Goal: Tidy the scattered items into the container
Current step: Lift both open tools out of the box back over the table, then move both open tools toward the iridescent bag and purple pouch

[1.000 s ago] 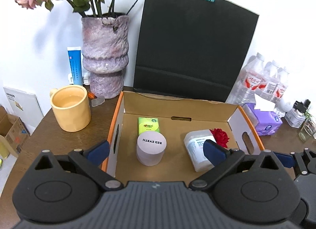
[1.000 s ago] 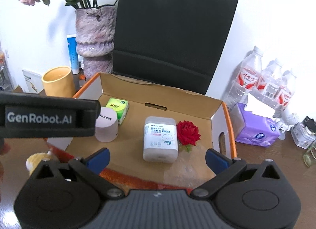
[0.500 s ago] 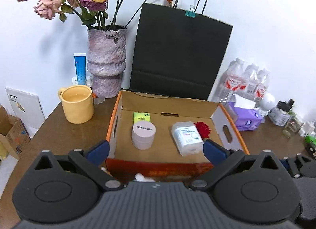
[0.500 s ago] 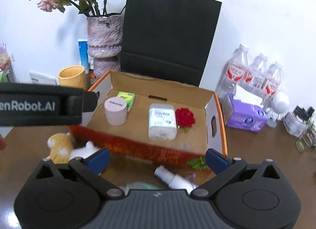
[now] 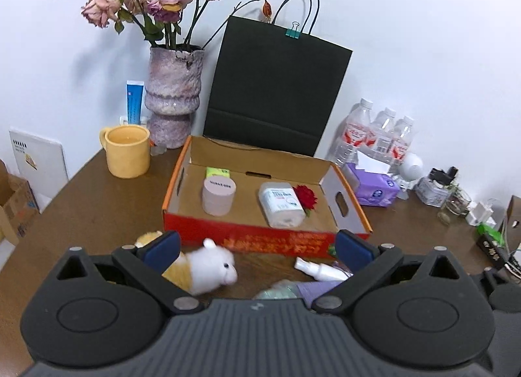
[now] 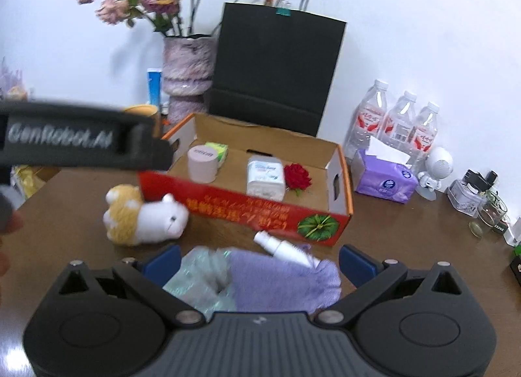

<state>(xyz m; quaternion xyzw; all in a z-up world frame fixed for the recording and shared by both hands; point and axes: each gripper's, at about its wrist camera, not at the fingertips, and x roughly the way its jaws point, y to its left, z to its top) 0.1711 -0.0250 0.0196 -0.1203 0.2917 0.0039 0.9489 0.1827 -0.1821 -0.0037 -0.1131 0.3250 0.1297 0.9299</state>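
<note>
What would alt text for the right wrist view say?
The open right gripper hovers over a lilac fluffy cloth, white spray bottle and white-and-yellow plush toy lying on a brown table before an orange cardboard box holding four items.

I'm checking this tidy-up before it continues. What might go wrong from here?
The white spray bottle lies on its side partly on the purple cloth, so lifting the cloth may roll it away. The plush toy lies close against the box front wall, leaving the open left hand-held gripper little room.
</note>
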